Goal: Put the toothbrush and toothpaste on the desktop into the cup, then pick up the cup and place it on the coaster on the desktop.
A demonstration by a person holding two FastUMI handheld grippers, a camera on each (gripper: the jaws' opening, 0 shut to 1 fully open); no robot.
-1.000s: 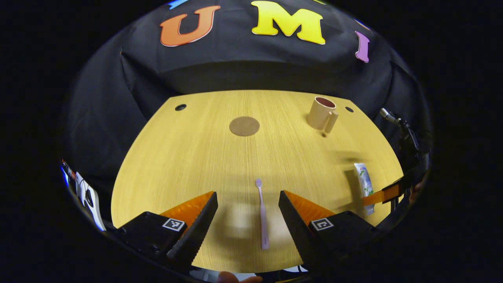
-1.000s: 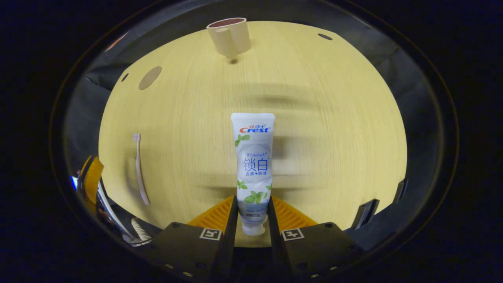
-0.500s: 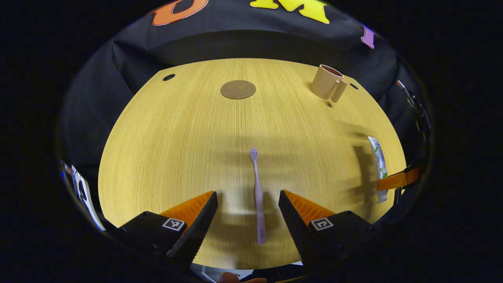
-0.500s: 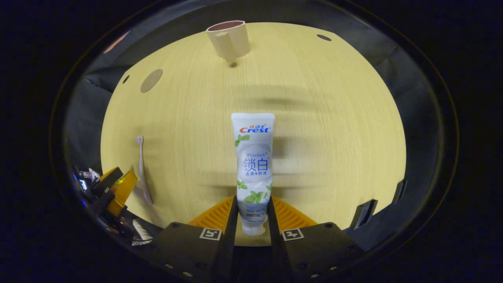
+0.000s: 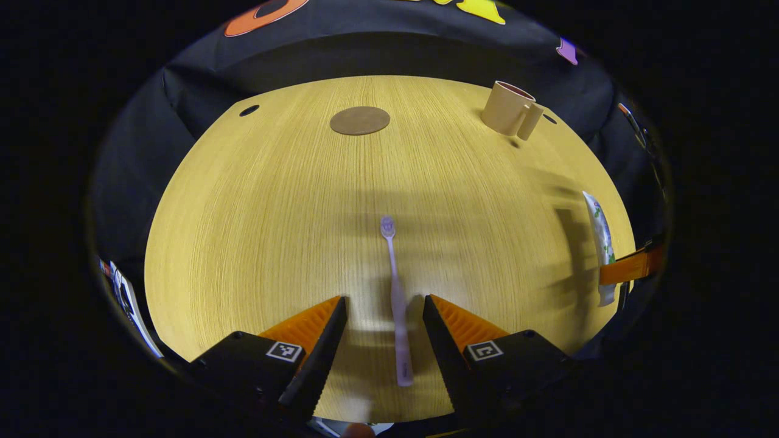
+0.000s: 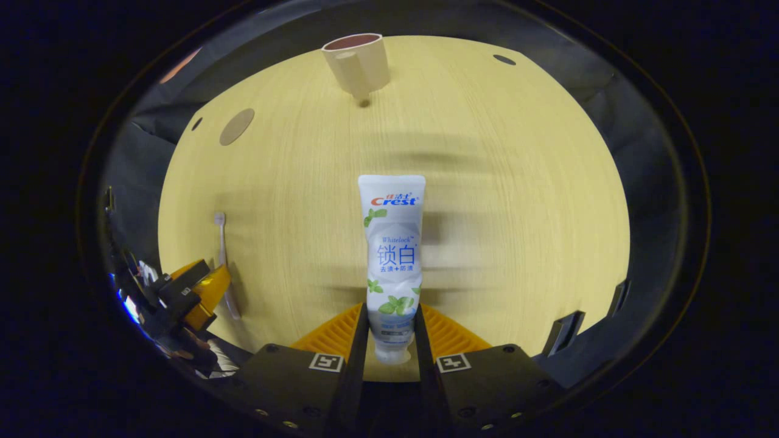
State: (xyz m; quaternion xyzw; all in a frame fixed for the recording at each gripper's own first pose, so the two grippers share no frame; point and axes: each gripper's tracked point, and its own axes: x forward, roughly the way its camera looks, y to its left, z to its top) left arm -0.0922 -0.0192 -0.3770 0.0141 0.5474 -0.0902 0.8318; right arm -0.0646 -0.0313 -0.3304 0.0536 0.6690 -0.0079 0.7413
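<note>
A pale purple toothbrush [image 5: 392,274] lies flat on the wooden table [image 5: 243,243], bristle end pointing away. My left gripper [image 5: 383,301] is open, one finger on each side of the handle, with a small gap on both sides. My right gripper [image 6: 391,310] is shut on the cap end of a white toothpaste tube [image 6: 392,243], which points away from me toward the cup. The beige cup [image 6: 356,58] stands upright at the far side, its handle facing me. In the left gripper view the cup [image 5: 508,108] is far right, and the round brown coaster [image 5: 359,120] is far centre.
Dark cable holes [image 5: 249,110] [image 6: 503,59] sit near the table's far corners. At the right edge of the left gripper view, the right gripper [image 5: 627,267] holds the tube [image 5: 599,225]. In the right gripper view the left gripper [image 6: 201,289] is low on the left beside the toothbrush [image 6: 223,243].
My left gripper has come forward and down over the toothbrush handle, and its fingers have narrowed a little. The right gripper has kept its hold on the tube and barely shifted.
</note>
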